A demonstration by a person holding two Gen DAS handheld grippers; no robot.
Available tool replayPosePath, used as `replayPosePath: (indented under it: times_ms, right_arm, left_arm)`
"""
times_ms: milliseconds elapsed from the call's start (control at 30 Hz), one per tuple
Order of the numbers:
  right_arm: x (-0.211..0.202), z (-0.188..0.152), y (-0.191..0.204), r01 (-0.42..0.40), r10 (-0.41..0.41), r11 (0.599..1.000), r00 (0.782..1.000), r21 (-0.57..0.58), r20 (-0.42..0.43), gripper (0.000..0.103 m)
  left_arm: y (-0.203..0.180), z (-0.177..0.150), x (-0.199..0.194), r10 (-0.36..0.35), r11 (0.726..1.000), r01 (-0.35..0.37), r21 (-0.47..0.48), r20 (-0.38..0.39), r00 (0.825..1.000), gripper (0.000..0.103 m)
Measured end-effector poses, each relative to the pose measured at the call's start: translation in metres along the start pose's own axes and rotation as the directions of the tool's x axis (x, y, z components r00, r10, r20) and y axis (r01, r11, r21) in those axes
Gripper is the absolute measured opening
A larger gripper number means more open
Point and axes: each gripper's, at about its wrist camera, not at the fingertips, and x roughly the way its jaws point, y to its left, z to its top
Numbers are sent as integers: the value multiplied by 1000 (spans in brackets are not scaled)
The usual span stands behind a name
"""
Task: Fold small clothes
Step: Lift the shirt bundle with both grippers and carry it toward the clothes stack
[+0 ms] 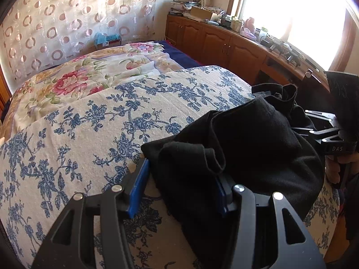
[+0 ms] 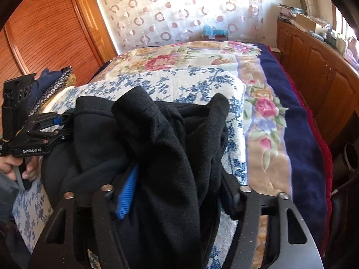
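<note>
Blue-flowered bedding covers the near end of the bed, and on it, at the near edge, lies a bunched black garment, its long axis running roughly side to side between the two tools. Left tool has the garment's left end between its blue pads; right tool straddles the right end, but whether either clamps is unclear. Farther off lie a pink-flowered quilt, then a circle-patterned curtain.

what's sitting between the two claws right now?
Only the bunched black garment: it spans from the left claw to the right claw in the right wrist view. The left wrist view shows the same, over the blue-flowered cover.
</note>
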Motion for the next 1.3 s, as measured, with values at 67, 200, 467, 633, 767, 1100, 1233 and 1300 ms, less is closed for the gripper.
replayPosePath:
  times_ms: [67,200,467,633,767,1100,1233,1300]
  right_arm:
    - [0,0,2,-14,14,1000,1000,-1,0,47]
    - [0,-2,6,-38,38,999,999,-10,6,34]
    - [-10,-5,20,38,-35,998,998,-45,58,24]
    - [-29,-3,27,53,-48,998,991,-41,124,23]
    - [-46,2,41,57,-46,997,983,-60,178,22]
    - [-61,26,103,26,20,981,972,-192,233,22]
    - [-60,44,132,2,64,968,965,-251,253,22]
    - [-56,57,153,-15,95,956,961,-293,259,22]
  left_arm:
    - [1,0,0,-11,1000,11,-13,2,1000,52]
    - [4,-1,-1,-87,995,87,-42,18,996,40]
    - [2,-2,-23,-167,984,172,-54,80,983,15]
    - [-7,-3,-60,-179,982,186,-33,158,971,14]
    - [-14,-5,-92,-175,983,182,-11,216,960,14]
    - [2,-29,-176,-102,993,117,-22,346,933,14]
    - [23,-41,-217,-41,996,68,-53,403,914,14]
    - [37,-48,-236,-5,997,40,-74,425,905,14]
